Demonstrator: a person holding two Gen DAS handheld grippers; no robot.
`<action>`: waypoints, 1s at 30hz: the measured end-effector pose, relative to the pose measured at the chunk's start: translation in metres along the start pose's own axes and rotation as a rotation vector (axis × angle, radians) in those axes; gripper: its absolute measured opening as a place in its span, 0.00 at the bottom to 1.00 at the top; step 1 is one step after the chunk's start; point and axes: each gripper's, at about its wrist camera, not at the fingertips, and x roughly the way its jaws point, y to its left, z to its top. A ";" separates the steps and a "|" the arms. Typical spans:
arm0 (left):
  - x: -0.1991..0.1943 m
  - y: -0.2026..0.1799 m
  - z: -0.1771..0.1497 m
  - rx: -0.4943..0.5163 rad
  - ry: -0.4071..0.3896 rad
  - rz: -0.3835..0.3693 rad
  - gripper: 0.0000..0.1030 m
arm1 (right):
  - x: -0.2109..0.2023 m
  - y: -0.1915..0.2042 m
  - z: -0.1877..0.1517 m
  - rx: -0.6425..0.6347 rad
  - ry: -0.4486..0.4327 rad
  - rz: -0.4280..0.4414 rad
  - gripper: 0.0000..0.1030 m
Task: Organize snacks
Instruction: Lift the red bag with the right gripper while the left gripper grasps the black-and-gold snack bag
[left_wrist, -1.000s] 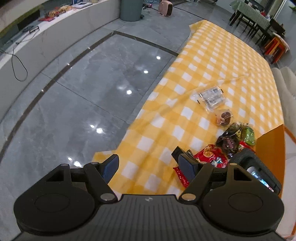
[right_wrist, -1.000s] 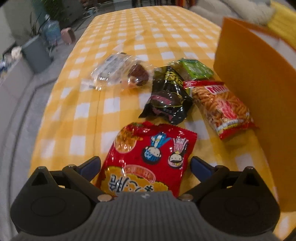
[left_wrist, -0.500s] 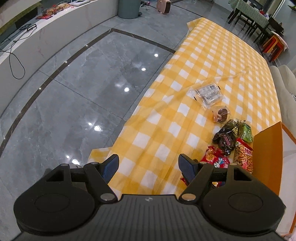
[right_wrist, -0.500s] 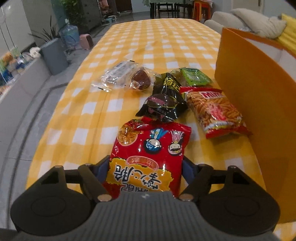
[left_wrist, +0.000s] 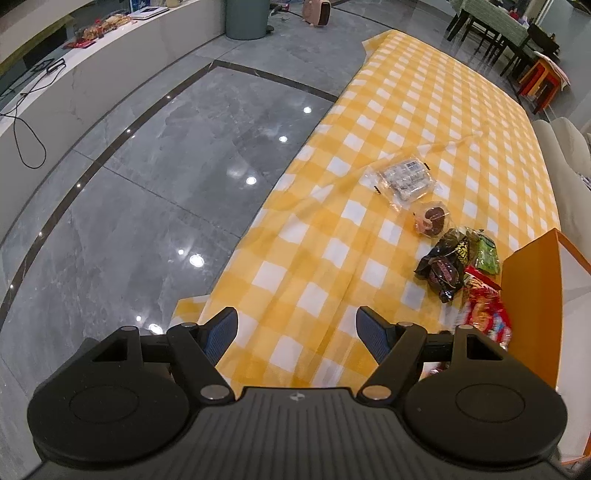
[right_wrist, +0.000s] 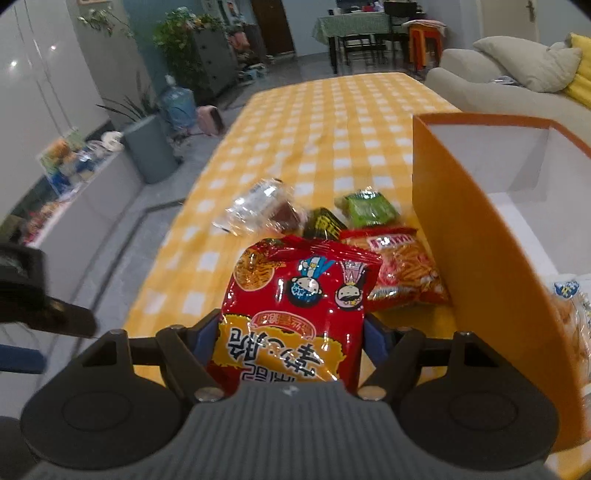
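Right claw (right_wrist: 290, 341) clenched on the red noodle-snack bag (right_wrist: 295, 314), pads pinching its near end; bag lifted clear of the checked counter (right_wrist: 332, 122), just left of the orange box (right_wrist: 476, 236). Left claw (left_wrist: 297, 332) released, nothing between its pads, hanging over the counter's near edge.

Handling, judged: bag light, air-puffed, glossy film, so likely slippery and crushable. Best held across the flat body near the sealed end, gently; contents brittle.

Count:
- red bag in the claw: one
- orange stick-snack bag (right_wrist: 404, 273): one
- black packet (right_wrist: 325, 224): one
- green packet (right_wrist: 369, 208): one
- clear-wrapped items (right_wrist: 258, 210): two, per the left view
- box: one, something already inside, count unclear
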 end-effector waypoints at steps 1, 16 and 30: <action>0.000 -0.001 0.000 0.002 -0.003 -0.007 0.83 | -0.006 -0.003 0.002 0.001 -0.010 0.016 0.73; -0.017 -0.040 0.001 0.116 -0.172 -0.054 0.80 | -0.079 -0.097 0.057 0.015 -0.116 0.125 0.73; 0.063 -0.136 0.036 0.309 0.053 -0.177 0.81 | -0.076 -0.150 0.072 0.167 -0.165 0.200 0.73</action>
